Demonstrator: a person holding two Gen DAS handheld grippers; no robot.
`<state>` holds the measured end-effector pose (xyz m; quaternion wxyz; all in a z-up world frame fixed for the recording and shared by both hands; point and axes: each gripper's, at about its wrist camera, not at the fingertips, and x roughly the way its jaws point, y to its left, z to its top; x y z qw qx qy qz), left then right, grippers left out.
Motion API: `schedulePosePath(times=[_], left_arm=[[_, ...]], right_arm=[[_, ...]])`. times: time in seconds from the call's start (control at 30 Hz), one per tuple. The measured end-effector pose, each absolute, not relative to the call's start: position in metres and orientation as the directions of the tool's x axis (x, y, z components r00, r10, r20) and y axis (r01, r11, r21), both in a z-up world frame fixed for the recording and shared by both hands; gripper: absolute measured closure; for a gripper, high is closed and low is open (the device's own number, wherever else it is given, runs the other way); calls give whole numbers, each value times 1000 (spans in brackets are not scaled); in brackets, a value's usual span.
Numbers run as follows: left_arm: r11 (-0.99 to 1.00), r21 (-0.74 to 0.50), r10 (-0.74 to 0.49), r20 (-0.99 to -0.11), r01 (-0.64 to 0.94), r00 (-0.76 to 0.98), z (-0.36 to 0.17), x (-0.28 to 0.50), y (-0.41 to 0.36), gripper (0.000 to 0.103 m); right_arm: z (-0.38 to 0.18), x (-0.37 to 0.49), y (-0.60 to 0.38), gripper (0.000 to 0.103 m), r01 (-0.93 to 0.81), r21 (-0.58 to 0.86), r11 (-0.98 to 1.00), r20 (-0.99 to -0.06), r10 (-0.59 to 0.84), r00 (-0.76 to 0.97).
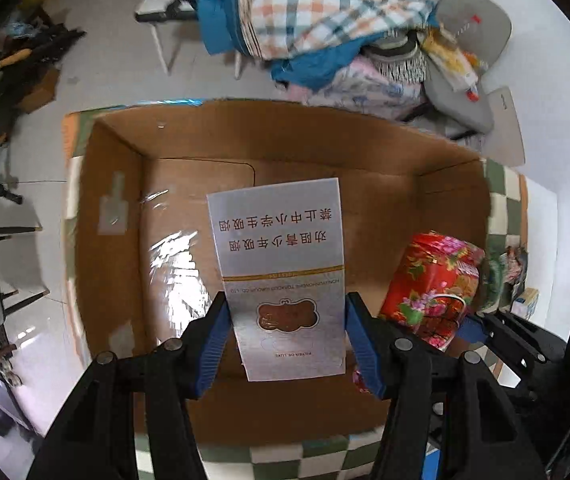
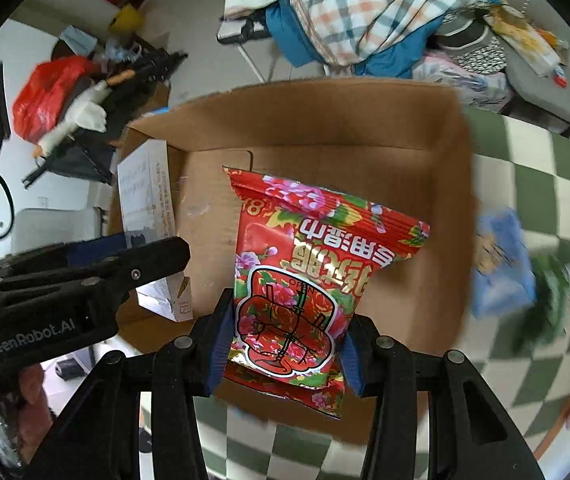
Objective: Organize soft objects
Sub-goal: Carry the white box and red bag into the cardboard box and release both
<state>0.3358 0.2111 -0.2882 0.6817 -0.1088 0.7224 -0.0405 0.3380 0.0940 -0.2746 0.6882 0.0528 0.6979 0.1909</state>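
Observation:
An open cardboard box (image 1: 117,184) stands on a green-and-white checked cloth. My left gripper (image 1: 287,320) is shut on a silver carton (image 1: 281,248) with red Chinese print, held over the box's inside. My right gripper (image 2: 285,332) is shut on a red flowered soft packet (image 2: 305,276), also above the box (image 2: 441,208). In the left wrist view the red packet (image 1: 433,280) and the right gripper (image 1: 501,332) show at the right. In the right wrist view the left gripper (image 2: 153,256) and its silver carton (image 2: 149,200) show at the left.
Behind the box, chairs carry a heap of plaid and blue fabric (image 1: 325,12) and a grey cushion (image 1: 473,28). Several blurred packets (image 2: 501,260) lie on the checked cloth (image 2: 545,184) to the right. A red bag (image 2: 49,92) and a white plush goose (image 2: 81,116) lie on the floor at left.

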Motion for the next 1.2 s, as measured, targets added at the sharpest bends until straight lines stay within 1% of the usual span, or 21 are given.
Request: schedulePosePath(times=[0.13,0.27,0.37,0.4,0.43,0.5,0.53,0.57,0.67,0.7,0.77,0.8,0.9,0.93,0.97,1.2], left_arm=[[963,-253,-264,-956,-99,-125,-329,352,216,49],[961,-268,-277,-945,-73,-173,-351,359,211,48],[965,-254,-262,-947,-66,-188,-355,362,208,48],[967,-243,-253,-950,-76,-184,-353,363,209,48],[966,-243,-255,-950,-84,-181,-351,364,210,48],[968,-237,-249,-951,-88,-182,-348,366,209,47],[971,-225,-237,-954,-82,-185,-346,366,209,46],[972,-221,-232,-956,-75,-180,-343,366,208,42],[979,-192,-201,-968,-69,-148,-333,363,211,37],[978,-194,-203,-969,-71,-140,-331,361,213,31],[976,-202,-211,-969,-80,-131,-328,357,218,21],[976,-201,-211,-970,-90,-120,-325,353,221,17],[976,-190,-199,-977,-110,-81,-313,339,228,9],[976,-183,-191,-979,-115,-66,-309,336,228,8],[978,-174,-181,-982,-118,-51,-305,332,229,5],[984,-109,-97,-991,-141,92,-270,299,231,5]], right_arm=[[-323,360,113,55,-209,297,932,-955,286,-84],[-347,374,121,54,-227,253,940,-967,237,-93],[-354,382,125,52,-248,239,939,-970,219,-103],[-357,385,127,51,-255,230,939,-972,210,-103],[-359,389,128,46,-264,209,942,-977,189,-99],[-359,392,129,33,-272,188,944,-981,169,-92],[-356,392,129,24,-267,196,944,-980,176,-97],[-354,392,128,23,-261,203,944,-978,183,-99],[-341,389,128,23,-271,181,945,-983,163,-87],[-337,387,127,22,-276,172,946,-985,157,-78],[-327,380,125,14,-272,164,948,-986,151,-68],[-323,378,123,12,-268,162,950,-986,150,-66],[-316,370,116,6,-244,144,959,-989,137,-47],[-313,366,113,0,-234,126,964,-992,121,-36],[-311,363,111,0,-228,121,966,-993,118,-27],[-292,330,100,0,-204,67,977,-997,72,17]])
